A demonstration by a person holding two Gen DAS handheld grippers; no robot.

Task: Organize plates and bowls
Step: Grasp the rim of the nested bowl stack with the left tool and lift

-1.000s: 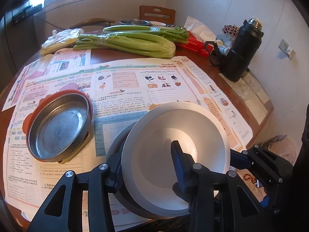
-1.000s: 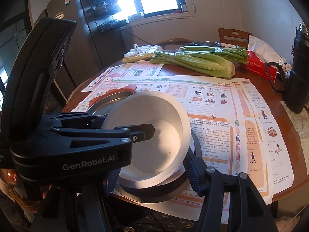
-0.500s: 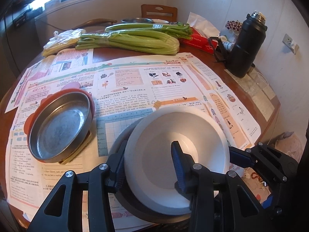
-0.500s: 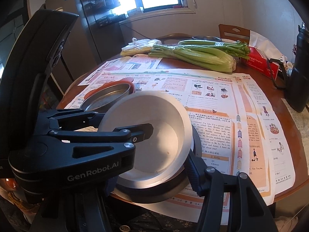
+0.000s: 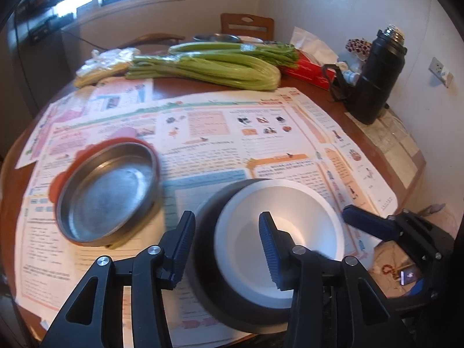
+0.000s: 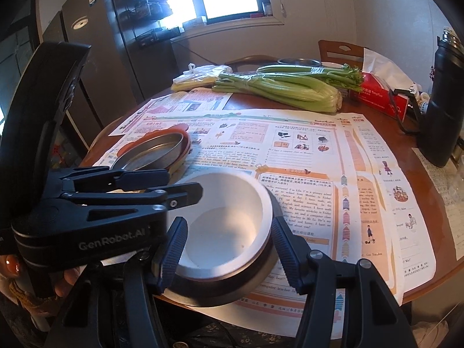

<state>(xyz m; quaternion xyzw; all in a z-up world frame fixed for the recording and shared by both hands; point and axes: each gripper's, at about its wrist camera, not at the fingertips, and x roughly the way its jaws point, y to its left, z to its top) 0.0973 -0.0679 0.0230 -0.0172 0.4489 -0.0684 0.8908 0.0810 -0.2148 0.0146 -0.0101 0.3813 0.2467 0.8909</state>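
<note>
A white bowl (image 6: 226, 220) sits nested in a dark bowl (image 5: 208, 275) at the table's (image 6: 411, 145) near edge. The left gripper (image 5: 224, 246) has just been opening; its pads straddle the rims without pressing. The right gripper (image 6: 229, 249) straddles the stack, and whether it grips cannot be told. A steel dish (image 5: 107, 191) lies blurred beside.

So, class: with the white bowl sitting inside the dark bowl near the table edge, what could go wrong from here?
The dark bowl sits close to the table edge on paper sheets; a nudge could slide it off. The left gripper has just been opening its fingers, with both bowls' rims between them; withdrawing carelessly could snag the white bowl and tip it.
</note>
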